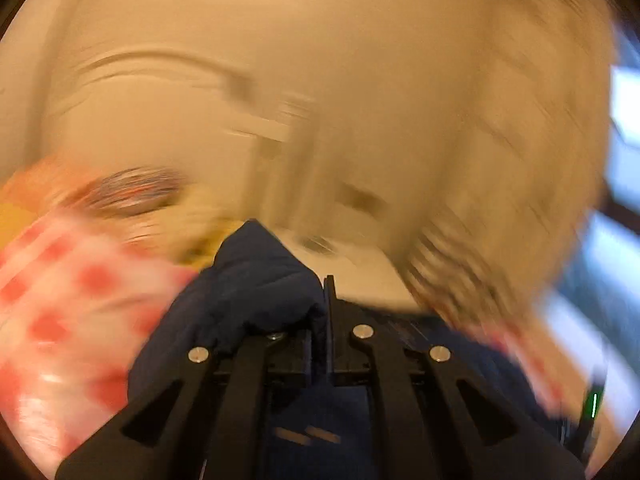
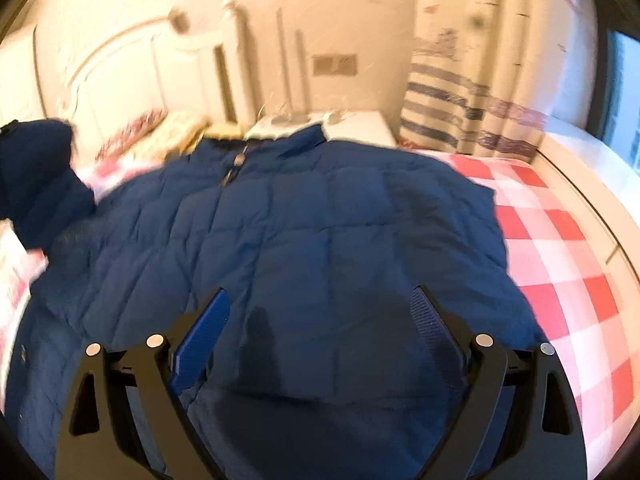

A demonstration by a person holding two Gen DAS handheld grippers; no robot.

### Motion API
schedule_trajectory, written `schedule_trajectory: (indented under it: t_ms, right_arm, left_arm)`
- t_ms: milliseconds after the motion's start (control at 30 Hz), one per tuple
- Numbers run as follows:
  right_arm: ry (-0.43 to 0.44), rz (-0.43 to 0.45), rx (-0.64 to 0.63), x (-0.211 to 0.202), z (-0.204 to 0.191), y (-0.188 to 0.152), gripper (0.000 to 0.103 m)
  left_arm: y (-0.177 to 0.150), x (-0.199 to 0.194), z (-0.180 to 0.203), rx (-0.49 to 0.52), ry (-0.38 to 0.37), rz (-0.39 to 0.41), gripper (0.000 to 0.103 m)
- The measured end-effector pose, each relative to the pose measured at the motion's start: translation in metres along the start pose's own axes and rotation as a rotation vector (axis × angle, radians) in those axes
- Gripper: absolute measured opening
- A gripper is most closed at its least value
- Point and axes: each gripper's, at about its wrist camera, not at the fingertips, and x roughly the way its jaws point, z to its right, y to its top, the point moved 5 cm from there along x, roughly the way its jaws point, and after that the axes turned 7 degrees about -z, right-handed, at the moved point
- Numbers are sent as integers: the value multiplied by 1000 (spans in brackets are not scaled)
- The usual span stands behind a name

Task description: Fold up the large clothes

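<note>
A large navy quilted jacket [image 2: 328,232] lies spread on a bed with a red and white checked sheet [image 2: 560,248]. My right gripper [image 2: 320,308] is open, its fingers wide apart just above the jacket's lower middle, holding nothing. My left gripper [image 1: 320,292] is shut on a bunched fold of the jacket [image 1: 256,280] and holds it lifted; the left wrist view is heavily blurred. That lifted part shows at the far left of the right wrist view [image 2: 36,168].
A white headboard [image 2: 120,64] and pillows [image 2: 160,136] are at the far end of the bed. A white nightstand [image 2: 352,124] and striped curtain [image 2: 460,112] stand beyond. The bed's right edge [image 2: 592,200] runs beside a window.
</note>
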Motion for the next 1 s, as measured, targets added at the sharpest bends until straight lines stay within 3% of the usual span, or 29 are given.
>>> schedule_trajectory:
  t_ms: [67, 167, 267, 300, 367, 400, 567, 633, 733, 833, 867, 933, 1000]
  right_arm:
    - [8, 57, 69, -10, 13, 2, 88]
    - [47, 155, 224, -27, 44, 3, 88]
    - [95, 182, 378, -30, 77, -1, 88]
    - [107, 181, 411, -29, 83, -2, 88]
    - [139, 172, 475, -25, 95, -4, 88]
    - [145, 172, 485, -24, 97, -3, 88]
    - [141, 166, 443, -24, 90, -1, 88]
    - [137, 164, 432, -24, 87, -3, 88]
    - [133, 163, 422, -26, 84, -4, 88]
    - [128, 159, 412, -26, 83, -5, 88]
    - [126, 158, 409, -25, 81, -5, 88]
    - [119, 154, 398, -25, 79, -5, 88]
    - [109, 150, 384, -24, 76, -4, 88]
  left_arm:
    - [-32, 24, 70, 149, -20, -96, 6]
    - [-100, 70, 144, 348, 28, -249, 8]
    - [-155, 112, 166, 436, 60, -417, 26]
    - [-161, 114, 165, 476, 82, -420, 32]
    - [-165, 111, 173, 542, 62, -424, 58]
    - [-166, 105, 178, 559, 12, -431, 79]
    - [-158, 46, 183, 628, -9, -300, 86]
    - [-150, 16, 169, 565, -40, -225, 93]
    - [-128, 1, 121, 400, 13, -179, 94]
    - [-115, 4, 24, 85, 234, -223, 92]
    - [-114, 3, -1, 4, 267, -242, 90]
    - [-116, 4, -41, -125, 303, -293, 72]
    - [-119, 11, -63, -163, 341, -346, 70]
